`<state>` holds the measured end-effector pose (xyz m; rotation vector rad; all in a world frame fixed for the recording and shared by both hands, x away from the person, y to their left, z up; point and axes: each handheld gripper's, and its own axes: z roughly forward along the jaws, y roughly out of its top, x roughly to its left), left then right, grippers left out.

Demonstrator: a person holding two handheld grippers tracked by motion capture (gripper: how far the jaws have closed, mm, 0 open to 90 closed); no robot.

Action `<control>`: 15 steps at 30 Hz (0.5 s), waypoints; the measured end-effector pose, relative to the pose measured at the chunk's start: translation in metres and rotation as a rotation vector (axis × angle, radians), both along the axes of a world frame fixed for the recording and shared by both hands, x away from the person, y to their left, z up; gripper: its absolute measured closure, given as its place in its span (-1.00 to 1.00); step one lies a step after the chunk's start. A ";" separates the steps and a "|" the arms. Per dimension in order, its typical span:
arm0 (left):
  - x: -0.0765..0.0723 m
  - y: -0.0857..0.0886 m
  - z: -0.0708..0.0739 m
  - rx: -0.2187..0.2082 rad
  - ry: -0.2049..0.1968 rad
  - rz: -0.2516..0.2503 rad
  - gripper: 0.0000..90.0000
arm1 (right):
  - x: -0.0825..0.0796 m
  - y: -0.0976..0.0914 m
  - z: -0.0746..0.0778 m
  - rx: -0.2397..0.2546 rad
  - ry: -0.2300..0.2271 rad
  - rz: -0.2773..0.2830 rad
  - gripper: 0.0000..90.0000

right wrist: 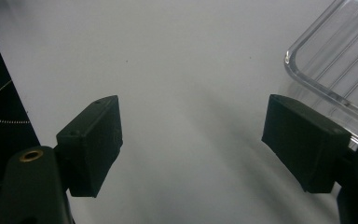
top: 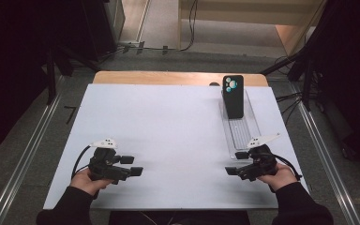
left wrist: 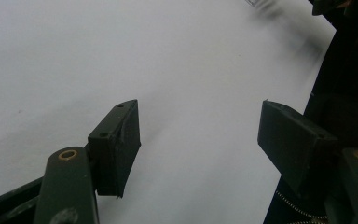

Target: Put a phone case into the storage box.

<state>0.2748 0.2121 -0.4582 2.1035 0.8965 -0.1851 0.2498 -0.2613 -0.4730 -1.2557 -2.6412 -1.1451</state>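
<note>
Black slab phone with cyan camera rings (top: 233,96) propped at far end of clear ribbed plastic tray (top: 242,129) on white tabletop (top: 168,136): likely rigid, slick, moderately heavy, best pinched across long edges; left gripper (top: 133,165) and right gripper (top: 235,163) jaws open, empty.

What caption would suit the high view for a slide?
Two hand-held grippers, left and right, jaws open, rest on a white table sheet near a black smartphone in a clear plastic tray.
</note>
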 end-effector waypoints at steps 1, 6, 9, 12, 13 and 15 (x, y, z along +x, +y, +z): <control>0.000 0.000 0.000 0.001 -0.001 0.000 -0.33 | 0.000 0.000 0.000 -0.001 -0.001 0.000 -0.60; 0.000 0.000 0.000 0.001 0.001 0.001 -0.33 | 0.000 0.000 0.000 -0.004 -0.001 0.003 -0.60; 0.000 0.000 0.000 -0.001 0.001 0.000 -0.33 | -0.001 0.001 -0.001 -0.014 -0.001 0.004 -0.60; 0.000 0.000 0.000 0.000 0.001 0.000 -0.33 | -0.001 0.001 -0.001 -0.015 0.001 0.005 -0.60; 0.000 0.000 0.000 0.001 0.001 0.000 -0.33 | -0.001 0.001 -0.001 -0.015 0.000 0.005 -0.60; 0.000 0.000 0.000 0.001 0.002 0.001 -0.33 | -0.001 0.001 -0.001 -0.015 -0.001 0.004 -0.60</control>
